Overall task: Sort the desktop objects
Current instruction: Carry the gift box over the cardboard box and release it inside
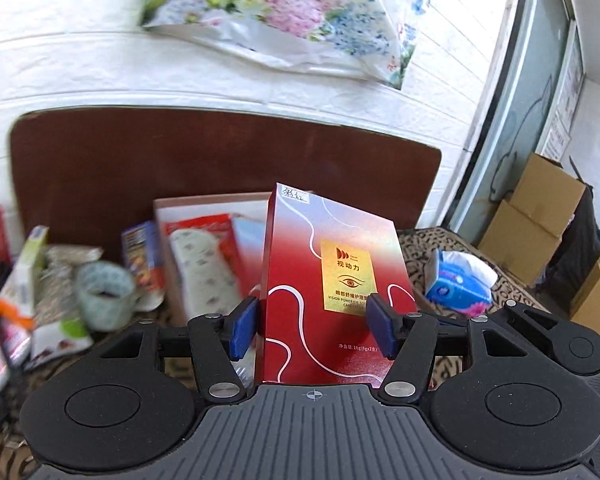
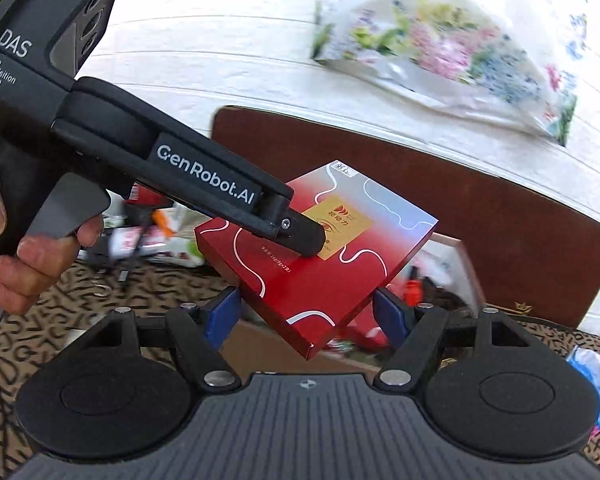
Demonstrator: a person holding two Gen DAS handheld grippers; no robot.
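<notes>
Left tool (image 1: 314,326) around red box (image 1: 332,280), tissues (image 1: 460,280) beside.

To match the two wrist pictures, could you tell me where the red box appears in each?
Left wrist: red box upright at centre, between the left gripper pads.
Right wrist: tilted at centre, under the left gripper's finger.
Shared landmark: floral bag on the white wall.

A flat red box (image 1: 332,280) — silver at the top, white wavy lines, a gold label with an eye — is seen upright in the left wrist view, clear of the clutter at 9 o'clock. In the right wrist view it (image 2: 320,248) is tilted, lifted off the table, its silver end at 1 o'clock.
</notes>
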